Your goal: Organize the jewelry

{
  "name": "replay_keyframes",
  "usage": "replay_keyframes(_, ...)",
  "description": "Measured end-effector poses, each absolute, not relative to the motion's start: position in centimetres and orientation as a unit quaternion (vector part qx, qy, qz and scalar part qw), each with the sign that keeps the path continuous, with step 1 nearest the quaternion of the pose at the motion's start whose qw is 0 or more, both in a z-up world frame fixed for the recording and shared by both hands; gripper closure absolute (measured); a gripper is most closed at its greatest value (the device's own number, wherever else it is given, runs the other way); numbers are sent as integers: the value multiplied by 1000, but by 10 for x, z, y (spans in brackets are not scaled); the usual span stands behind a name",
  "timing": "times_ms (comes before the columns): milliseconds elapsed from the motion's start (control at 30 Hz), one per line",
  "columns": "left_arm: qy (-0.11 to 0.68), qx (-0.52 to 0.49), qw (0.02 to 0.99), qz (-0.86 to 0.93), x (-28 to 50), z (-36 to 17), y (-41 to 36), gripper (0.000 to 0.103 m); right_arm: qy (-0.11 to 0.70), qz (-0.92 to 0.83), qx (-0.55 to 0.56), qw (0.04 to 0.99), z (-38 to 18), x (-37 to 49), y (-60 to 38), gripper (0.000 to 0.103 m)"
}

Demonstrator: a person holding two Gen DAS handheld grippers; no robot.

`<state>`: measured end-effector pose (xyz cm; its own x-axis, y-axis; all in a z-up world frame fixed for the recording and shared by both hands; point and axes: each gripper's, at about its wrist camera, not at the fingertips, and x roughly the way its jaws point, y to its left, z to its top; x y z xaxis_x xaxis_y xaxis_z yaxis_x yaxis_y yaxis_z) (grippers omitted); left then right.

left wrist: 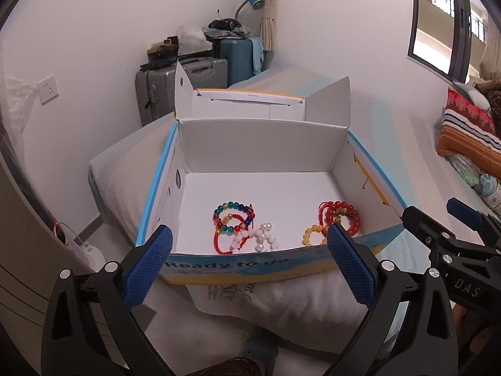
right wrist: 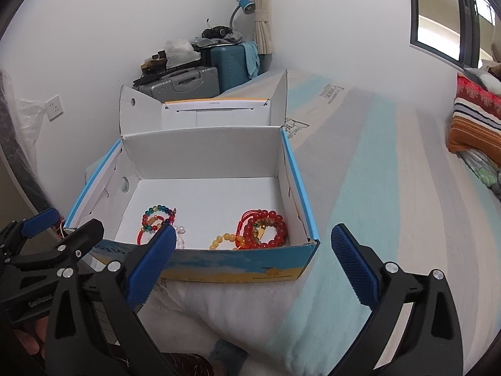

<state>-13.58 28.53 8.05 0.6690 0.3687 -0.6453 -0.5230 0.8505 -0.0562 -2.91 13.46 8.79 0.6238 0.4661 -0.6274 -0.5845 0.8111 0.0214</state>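
An open white cardboard box [left wrist: 256, 144] with blue edges sits on the bed; it also shows in the right wrist view [right wrist: 203, 153]. Inside lie a multicoloured bead bracelet [left wrist: 233, 216], a red cord bracelet [left wrist: 219, 244], white pearl beads [left wrist: 264, 238], a yellow bead bracelet [left wrist: 311, 235] and red bead bracelets [left wrist: 343, 216]. The right wrist view shows the red bracelets [right wrist: 266, 228], the yellow one [right wrist: 222, 241] and the multicoloured one [right wrist: 156, 217]. My left gripper [left wrist: 250, 247] is open and empty at the box's near wall. My right gripper [right wrist: 253, 244] is open and empty, beside it.
The box rests on a white pillow [left wrist: 297, 297] on a striped blue mattress [right wrist: 375, 172]. Its lid [left wrist: 250, 103] stands open behind. Suitcases [left wrist: 184, 78] and a blue lamp [left wrist: 253, 0] fill the far corner. A striped pillow [left wrist: 469, 138] lies at right.
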Motion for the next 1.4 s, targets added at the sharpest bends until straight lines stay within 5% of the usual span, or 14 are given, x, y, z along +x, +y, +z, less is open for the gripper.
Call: replay_keyframes(1400,327,-91,902,267,-135,80,283,6,333,286,-90,894,82,-30,127,8)
